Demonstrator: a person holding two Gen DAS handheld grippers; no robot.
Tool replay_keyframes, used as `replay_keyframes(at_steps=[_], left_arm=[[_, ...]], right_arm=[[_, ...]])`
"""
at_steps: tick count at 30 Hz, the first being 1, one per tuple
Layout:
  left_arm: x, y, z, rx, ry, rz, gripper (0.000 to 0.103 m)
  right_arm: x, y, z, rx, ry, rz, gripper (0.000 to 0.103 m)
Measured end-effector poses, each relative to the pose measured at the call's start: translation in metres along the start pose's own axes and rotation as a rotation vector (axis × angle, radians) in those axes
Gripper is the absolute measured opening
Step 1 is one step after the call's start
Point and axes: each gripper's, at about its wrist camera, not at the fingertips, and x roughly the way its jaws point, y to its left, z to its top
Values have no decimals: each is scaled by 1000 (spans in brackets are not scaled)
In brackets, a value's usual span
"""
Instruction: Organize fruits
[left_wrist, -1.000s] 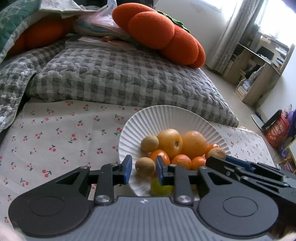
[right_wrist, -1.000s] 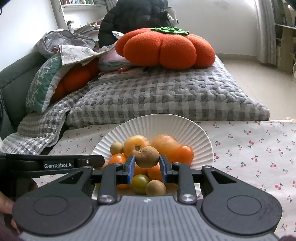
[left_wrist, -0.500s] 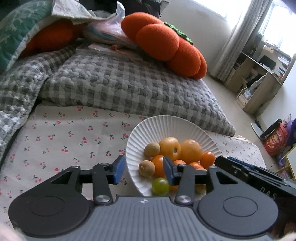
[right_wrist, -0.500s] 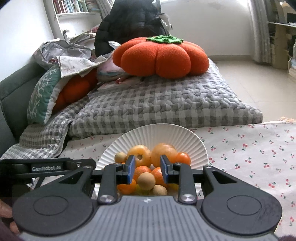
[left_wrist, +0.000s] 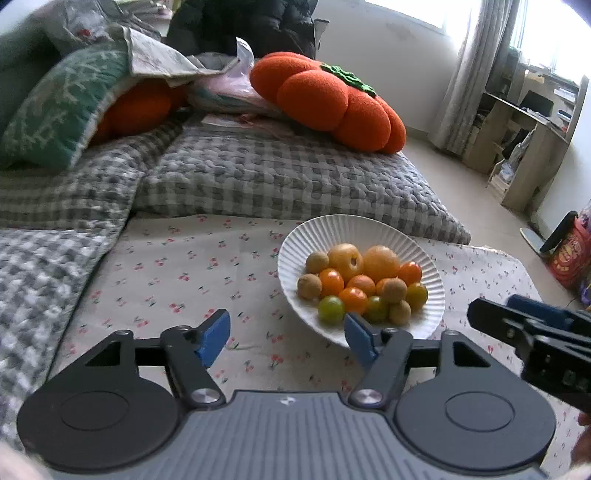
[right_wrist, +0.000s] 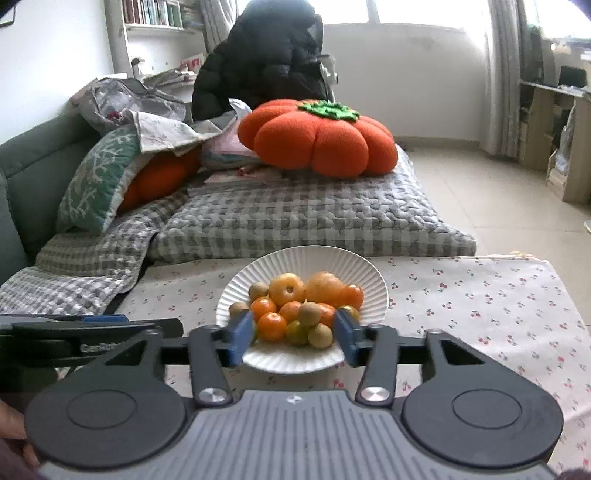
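Right claw (right_wrist: 293, 336) released brown fruit (right_wrist: 309, 314) onto plate (right_wrist: 295, 360), both claws opened, withdrawn

One white ribbed round plate (left_wrist: 291, 251) on one cherry-print tablecloth (left_wrist: 177, 269). On plate, left wrist view: two large yellow-orange round fruits (left_wrist: 380, 263) at far side; five small orange round fruits (left_wrist: 331, 282); five small brown round fruits (left_wrist: 309, 286), two at left, three toward near right; three small green-yellow round fruits (left_wrist: 330, 309) along near edge. Some possibly hidden under pile. Beyond cloth: two orange pumpkin-shaped plush cushions (right_wrist: 317, 138), one half covered at left; one green patterned pillow (right_wrist: 98, 177).
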Motion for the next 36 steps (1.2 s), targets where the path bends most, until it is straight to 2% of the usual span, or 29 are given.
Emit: replay_keyframes(at_steps=[2,5,7,9,17,21,27,36], left_arm=[[-13,-1,-5,-1,-10,19,76],[-35,0,-11,22,-70,79,83],[-51,1,-17,43,-114,122,93],[-64,2,-26,43,-131,132,95],[-93,2,-60,66,-137,116,95],[-102,2,-73,67,-144,119,95],[-101,6,-82,27,-115,104,95],[-94,1,-89,54,-105,76,95]], right_arm=[[-13,2,-4,-8,-21,-8,67],[-29,0,-13,5,-30,-3,78],[-37,-1,-19,16,-29,10,88],[-46,1,-26,16,-35,18,102],[-74,5,-51,17,-42,41,103],[-79,7,-60,23,-55,13,103],[-85,8,-67,25,-70,-5,103],[-78,7,-73,55,-71,-35,103]])
